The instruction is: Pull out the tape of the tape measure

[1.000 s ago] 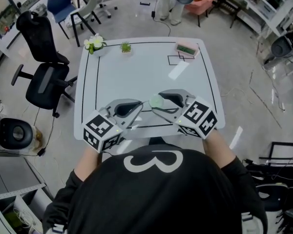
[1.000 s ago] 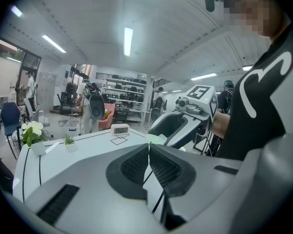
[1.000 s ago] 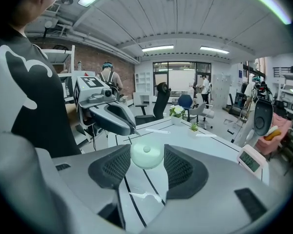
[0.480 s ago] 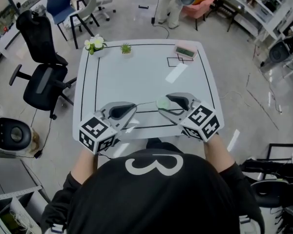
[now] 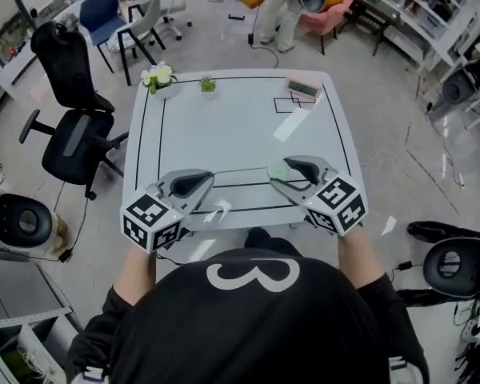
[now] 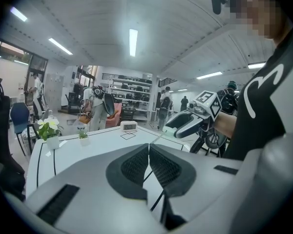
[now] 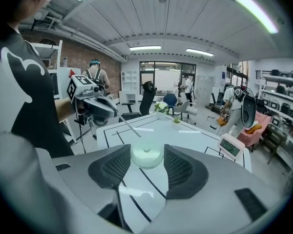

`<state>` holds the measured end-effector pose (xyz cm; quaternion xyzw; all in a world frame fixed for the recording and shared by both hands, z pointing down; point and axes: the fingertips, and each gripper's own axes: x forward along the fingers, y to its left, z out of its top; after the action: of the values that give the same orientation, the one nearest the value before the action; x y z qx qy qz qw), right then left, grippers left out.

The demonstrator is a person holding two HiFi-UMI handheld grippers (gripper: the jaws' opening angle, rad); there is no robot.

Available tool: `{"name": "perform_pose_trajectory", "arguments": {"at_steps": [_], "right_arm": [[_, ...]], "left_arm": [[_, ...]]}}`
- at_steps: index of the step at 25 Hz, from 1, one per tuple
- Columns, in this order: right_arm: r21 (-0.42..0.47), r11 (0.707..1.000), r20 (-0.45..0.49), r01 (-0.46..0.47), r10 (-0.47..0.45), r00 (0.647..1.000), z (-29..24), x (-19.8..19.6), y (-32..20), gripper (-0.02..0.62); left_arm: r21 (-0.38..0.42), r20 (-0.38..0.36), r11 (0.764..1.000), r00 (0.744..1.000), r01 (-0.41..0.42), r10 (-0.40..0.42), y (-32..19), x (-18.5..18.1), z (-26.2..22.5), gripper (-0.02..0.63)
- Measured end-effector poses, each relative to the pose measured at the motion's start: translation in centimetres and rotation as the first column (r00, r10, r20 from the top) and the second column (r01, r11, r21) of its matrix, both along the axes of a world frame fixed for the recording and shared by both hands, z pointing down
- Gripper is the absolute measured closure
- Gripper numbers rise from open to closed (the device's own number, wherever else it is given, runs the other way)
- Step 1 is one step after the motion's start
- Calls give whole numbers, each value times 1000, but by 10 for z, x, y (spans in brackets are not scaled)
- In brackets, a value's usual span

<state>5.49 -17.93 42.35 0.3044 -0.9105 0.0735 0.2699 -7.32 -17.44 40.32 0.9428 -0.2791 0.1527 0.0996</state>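
1. The tape measure (image 7: 146, 156), a round pale green case, is held over the near part of the table (image 5: 224, 126). It is clamped in the right gripper (image 7: 146, 149), whose jaws are kept partly apart by the case, one pressed against each side of it.
2. The tape (image 7: 131, 128) is drawn out of the case as a thin strip. It is stretched across the gap to the left gripper (image 6: 149, 147), which is held well apart from the right one, at about the same distance from the table's near edge.
3. The left gripper's jaws are closed fully together. The end of the tape is pinched between them, and the strip can be seen leading away from their tips toward the right gripper.
4. The table is white and marked with black lines. A long outline is drawn inside its edges, and small rectangles are drawn near the far right corner.
5. Three things are set along the far edge, well apart from both grippers: a clock (image 5: 304, 84) at the right, a small plant (image 5: 207, 82) left of the middle, and flowers (image 5: 158, 76) at the left corner.
6. A black chair (image 5: 72, 126) is seen on the floor to the left of the table.
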Motion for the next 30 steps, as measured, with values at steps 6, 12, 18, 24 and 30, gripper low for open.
{"name": "perform_pose_trajectory", "arguments": {"at_steps": [6, 12, 18, 24, 30], "right_arm": [[15, 999, 0, -45, 45, 999, -2, 12, 0, 373], [14, 997, -7, -73, 73, 997, -4, 19, 2, 373], [8, 997, -11, -82, 82, 997, -3, 20, 4, 373], [1, 996, -18, -88, 88, 996, -2, 19, 2, 373], [-2, 996, -21, -87, 87, 996, 0, 15, -2, 373]], "left_arm": [[12, 11, 999, 999, 35, -35, -2, -16, -3, 598], [18, 13, 998, 998, 68, -68, -5, -34, -5, 598], [23, 15, 996, 996, 85, -86, -7, -44, -2, 598], [27, 23, 992, 992, 124, -125, -9, -58, -1, 598], [7, 14, 987, 987, 160, -161, -11, -74, 1, 598]]}}
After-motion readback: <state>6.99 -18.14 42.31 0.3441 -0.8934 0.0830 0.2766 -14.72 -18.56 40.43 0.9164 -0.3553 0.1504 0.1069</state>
